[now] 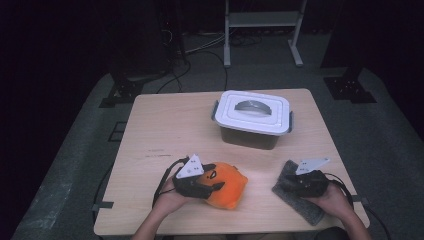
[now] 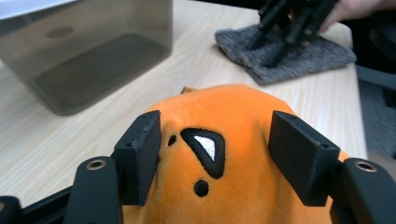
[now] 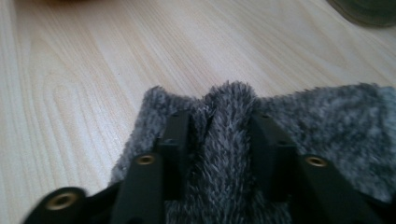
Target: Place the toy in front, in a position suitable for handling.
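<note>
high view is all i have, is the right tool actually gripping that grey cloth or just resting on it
Observer: Gripping. In the right gripper view the right tool has pinched a ridge of the grey cloth up between its jaws.
Operator: and the left one
Observer: The left tool straddles the face of the orange toy, jaws wide at either side, and I see no dent in the plush.
Operator: anything stored away yet
Observer: In the left gripper view, the clear wall of the box shows a bare bottom as far as I can see.
</note>
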{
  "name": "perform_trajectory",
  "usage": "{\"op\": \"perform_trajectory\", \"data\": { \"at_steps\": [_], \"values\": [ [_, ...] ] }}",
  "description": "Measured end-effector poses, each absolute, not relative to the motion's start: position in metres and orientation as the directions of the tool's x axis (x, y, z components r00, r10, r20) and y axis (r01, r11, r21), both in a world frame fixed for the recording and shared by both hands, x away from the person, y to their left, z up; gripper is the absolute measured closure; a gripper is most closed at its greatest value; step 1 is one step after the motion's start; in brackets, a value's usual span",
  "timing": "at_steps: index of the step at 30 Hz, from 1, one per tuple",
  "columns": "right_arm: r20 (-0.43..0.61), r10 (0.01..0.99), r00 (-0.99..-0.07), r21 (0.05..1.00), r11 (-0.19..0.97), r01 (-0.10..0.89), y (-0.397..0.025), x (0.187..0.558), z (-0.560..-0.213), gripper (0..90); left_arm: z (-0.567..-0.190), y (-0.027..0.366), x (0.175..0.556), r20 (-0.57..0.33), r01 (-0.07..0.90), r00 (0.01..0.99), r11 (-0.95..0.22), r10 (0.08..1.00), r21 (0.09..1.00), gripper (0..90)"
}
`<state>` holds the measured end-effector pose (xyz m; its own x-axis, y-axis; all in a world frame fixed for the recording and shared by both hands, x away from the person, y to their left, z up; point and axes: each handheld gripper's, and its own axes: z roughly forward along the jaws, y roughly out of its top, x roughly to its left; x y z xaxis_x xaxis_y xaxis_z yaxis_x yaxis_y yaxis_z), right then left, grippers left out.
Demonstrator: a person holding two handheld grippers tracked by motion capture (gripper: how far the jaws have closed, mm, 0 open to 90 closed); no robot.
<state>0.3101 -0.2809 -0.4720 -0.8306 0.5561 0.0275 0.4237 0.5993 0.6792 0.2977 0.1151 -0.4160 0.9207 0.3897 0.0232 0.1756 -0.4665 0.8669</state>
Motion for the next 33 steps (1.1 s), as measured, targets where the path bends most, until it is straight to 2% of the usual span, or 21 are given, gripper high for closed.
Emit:
{"op": "perform_trajectory", "data": {
  "at_steps": [7, 12, 16, 23, 33],
  "values": [
    [0.046, 0.561, -0.827, 0.656, 0.608, 0.448, -0.278, 0.312, -0.468, 74.4, -0.413, 0.126, 0.301, -0.009, 0.192, 0.936, -0.489, 0.351, 0.851, 31.0],
    [0.048, 0.563, -0.825, 0.650, 0.609, 0.453, -0.276, 0.313, -0.466, 76.6, -0.414, 0.132, 0.302, 0.001, 0.178, 0.942, -0.500, 0.336, 0.847, 29.2],
    [0.073, 0.552, -0.831, 0.678, 0.583, 0.447, -0.276, 0.312, -0.460, 77.1, -0.415, 0.134, 0.304, -0.004, 0.182, 0.939, -0.487, 0.343, 0.854, 35.0],
    [0.095, 0.475, -0.875, 0.770, 0.522, 0.367, -0.262, 0.305, -0.436, 77.0, -0.417, 0.138, 0.307, -0.019, 0.200, 0.934, -0.478, 0.357, 0.855, 36.1],
    [0.063, 0.341, -0.938, 0.850, 0.474, 0.230, -0.221, 0.292, -0.400, 76.8, -0.418, 0.138, 0.308, -0.023, 0.210, 0.929, -0.475, 0.369, 0.855, 36.0]
  ]
}}
